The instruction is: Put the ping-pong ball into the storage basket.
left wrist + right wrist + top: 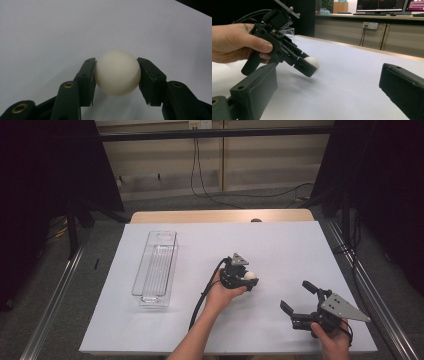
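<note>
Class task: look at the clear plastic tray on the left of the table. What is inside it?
Nothing can be seen inside the clear tray; the white table cover shows through its walls. The white ball is outside it, clamped in the left gripper. Nothing hides the tray's interior.

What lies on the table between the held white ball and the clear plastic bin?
Nothing: in the high view the white sheet between the ball and the clear bin is bare, apart from the left tool gripping the ball.

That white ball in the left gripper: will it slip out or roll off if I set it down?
The white ball is smooth and round, pinched at its widest part between the left gripper pads, so the hold is probably secure but could slip if nudged. Set on the flat white table cover, it would likely roll. It looks light, perhaps hollow.
</note>
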A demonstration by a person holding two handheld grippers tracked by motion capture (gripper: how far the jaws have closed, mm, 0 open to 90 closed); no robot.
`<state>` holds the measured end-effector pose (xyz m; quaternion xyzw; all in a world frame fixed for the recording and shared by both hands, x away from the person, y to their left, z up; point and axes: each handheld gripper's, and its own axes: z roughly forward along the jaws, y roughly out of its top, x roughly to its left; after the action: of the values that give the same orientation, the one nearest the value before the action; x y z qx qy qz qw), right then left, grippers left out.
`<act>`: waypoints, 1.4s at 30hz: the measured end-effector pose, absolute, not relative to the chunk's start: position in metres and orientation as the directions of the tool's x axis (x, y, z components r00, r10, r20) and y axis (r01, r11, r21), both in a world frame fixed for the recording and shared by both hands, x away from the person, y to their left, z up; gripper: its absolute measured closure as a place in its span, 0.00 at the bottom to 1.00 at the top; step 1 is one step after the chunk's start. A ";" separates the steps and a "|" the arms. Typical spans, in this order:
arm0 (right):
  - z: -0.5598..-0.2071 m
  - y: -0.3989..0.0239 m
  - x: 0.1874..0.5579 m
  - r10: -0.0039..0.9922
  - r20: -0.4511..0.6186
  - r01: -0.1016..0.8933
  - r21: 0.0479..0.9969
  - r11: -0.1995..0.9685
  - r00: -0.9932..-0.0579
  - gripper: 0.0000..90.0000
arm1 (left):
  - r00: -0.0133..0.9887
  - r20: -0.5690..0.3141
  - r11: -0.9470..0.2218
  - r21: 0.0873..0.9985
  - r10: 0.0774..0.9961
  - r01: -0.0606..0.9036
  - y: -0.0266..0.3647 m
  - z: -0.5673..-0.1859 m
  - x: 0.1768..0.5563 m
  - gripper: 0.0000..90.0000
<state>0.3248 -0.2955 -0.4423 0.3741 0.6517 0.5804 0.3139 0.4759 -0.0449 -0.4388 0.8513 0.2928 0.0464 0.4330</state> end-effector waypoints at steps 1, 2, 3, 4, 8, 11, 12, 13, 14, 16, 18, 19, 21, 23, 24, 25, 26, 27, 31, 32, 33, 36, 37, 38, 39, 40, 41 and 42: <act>-0.442 -0.296 0.325 0.853 0.025 0.125 0.991 0.047 -0.522 0.01 | 0.824 -0.178 -0.445 0.770 0.539 0.458 -0.044 -0.439 0.475 0.57; -0.442 -0.295 0.325 0.854 0.030 0.127 0.991 0.042 -0.520 0.01 | 0.822 -0.185 -0.439 0.770 0.539 0.462 -0.043 -0.439 0.474 0.57; -0.443 -0.295 0.325 0.853 0.033 0.129 0.991 0.040 -0.520 0.01 | 0.825 -0.180 -0.444 0.771 0.536 0.457 -0.042 -0.439 0.474 0.57; -0.443 -0.295 0.325 0.851 0.034 0.126 0.991 0.038 -0.524 0.01 | 0.827 -0.180 -0.445 0.772 0.533 0.454 -0.041 -0.439 0.474 0.57; -0.443 -0.296 0.326 0.856 0.036 0.132 0.991 0.038 -0.516 0.01 | 0.826 -0.176 -0.443 0.775 0.535 0.452 -0.035 -0.438 0.473 0.57; -0.443 -0.296 0.326 0.855 0.033 0.130 0.991 0.040 -0.517 0.01 | 0.817 -0.178 -0.433 0.775 0.549 0.460 -0.031 -0.437 0.473 0.57; -0.443 -0.296 0.326 0.855 0.033 0.129 0.991 0.040 -0.517 0.01 | 0.815 -0.182 -0.426 0.778 0.550 0.461 -0.029 -0.437 0.473 0.57; -0.443 -0.296 0.326 0.856 0.034 0.129 0.991 0.039 -0.517 0.01 | 0.818 -0.177 -0.430 0.779 0.547 0.456 -0.028 -0.436 0.474 0.57; -0.443 -0.296 0.326 0.856 0.033 0.129 0.991 0.040 -0.517 0.01 | 0.815 -0.177 -0.430 0.777 0.552 0.460 -0.027 -0.436 0.474 0.57; -0.443 -0.296 0.325 0.854 0.031 0.130 0.990 0.044 -0.520 0.01 | 0.809 -0.180 -0.424 0.776 0.560 0.467 -0.024 -0.436 0.473 0.57; -0.442 -0.295 0.325 0.853 0.030 0.125 0.991 0.041 -0.521 0.01 | 0.812 -0.180 -0.425 0.778 0.556 0.463 -0.021 -0.435 0.474 0.57; -0.442 -0.295 0.325 0.850 0.029 0.127 0.991 0.044 -0.526 0.01 | 0.804 -0.179 -0.419 0.777 0.568 0.469 -0.020 -0.435 0.473 0.57; -0.443 -0.295 0.326 0.851 0.033 0.130 0.991 0.041 -0.525 0.01 | 0.805 -0.182 -0.416 0.780 0.564 0.468 -0.017 -0.434 0.474 0.57; -0.443 -0.295 0.326 0.850 0.031 0.129 0.991 0.044 -0.526 0.01 | 0.800 -0.186 -0.408 0.781 0.571 0.473 -0.015 -0.432 0.474 0.57; -0.442 -0.296 0.326 0.850 0.027 0.127 0.991 0.047 -0.527 0.01 | 0.803 -0.178 -0.418 0.778 0.568 0.468 -0.014 -0.432 0.474 0.57; -0.442 -0.296 0.325 0.851 0.031 0.126 0.991 0.042 -0.525 0.01 | 0.803 -0.179 -0.418 0.778 0.569 0.470 -0.014 -0.431 0.474 0.57; -0.442 -0.296 0.325 0.851 0.025 0.126 0.991 0.048 -0.524 0.01 | 0.803 -0.177 -0.418 0.778 0.569 0.469 -0.013 -0.431 0.474 0.57; -0.442 -0.296 0.325 0.852 0.029 0.128 0.991 0.044 -0.522 0.01 | 0.796 -0.184 -0.409 0.779 0.577 0.476 -0.013 -0.431 0.474 0.57; -0.442 -0.297 0.326 0.852 0.028 0.125 0.991 0.044 -0.522 0.01 | 0.799 -0.180 -0.411 0.781 0.574 0.471 -0.011 -0.430 0.474 0.57; -0.442 -0.296 0.326 0.855 0.034 0.129 0.991 0.039 -0.518 0.01 | 0.797 -0.181 -0.408 0.781 0.576 0.472 -0.011 -0.430 0.474 0.57; -0.442 -0.296 0.325 0.851 0.026 0.127 0.991 0.047 -0.524 0.01 | 0.796 -0.184 -0.405 0.782 0.577 0.474 -0.010 -0.430 0.473 0.57; -0.442 -0.296 0.326 0.850 0.026 0.123 0.991 0.045 -0.527 0.01 | 0.794 -0.181 -0.409 0.779 0.581 0.476 -0.008 -0.428 0.473 0.57; -0.442 -0.296 0.325 0.850 0.032 0.127 0.991 0.041 -0.525 0.01 | 0.794 -0.182 -0.404 0.783 0.580 0.474 -0.007 -0.428 0.473 0.57; -0.443 -0.296 0.325 0.849 0.029 0.126 0.991 0.044 -0.528 0.01 | 0.796 -0.179 -0.408 0.781 0.579 0.473 -0.006 -0.428 0.474 0.57; -0.442 -0.296 0.325 0.851 0.033 0.127 0.991 0.039 -0.525 0.01 | 0.791 -0.185 -0.402 0.781 0.583 0.479 -0.005 -0.428 0.473 0.57; -0.442 -0.296 0.325 0.850 0.029 0.125 0.991 0.043 -0.526 0.01 | 0.791 -0.181 -0.405 0.780 0.584 0.477 -0.004 -0.427 0.474 0.57; -0.442 -0.296 0.326 0.851 0.028 0.123 0.991 0.044 -0.525 0.01 | 0.791 -0.187 -0.398 0.782 0.583 0.479 -0.004 -0.428 0.474 0.57; -0.443 -0.296 0.326 0.850 0.027 0.126 0.991 0.046 -0.526 0.01 | 0.789 -0.188 -0.394 0.784 0.584 0.479 -0.004 -0.428 0.474 0.57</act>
<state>0.3258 -0.2957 -0.4426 0.3739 0.6526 0.5805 0.3119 0.4738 -0.0037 -0.4276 0.8329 0.3192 0.0589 0.4483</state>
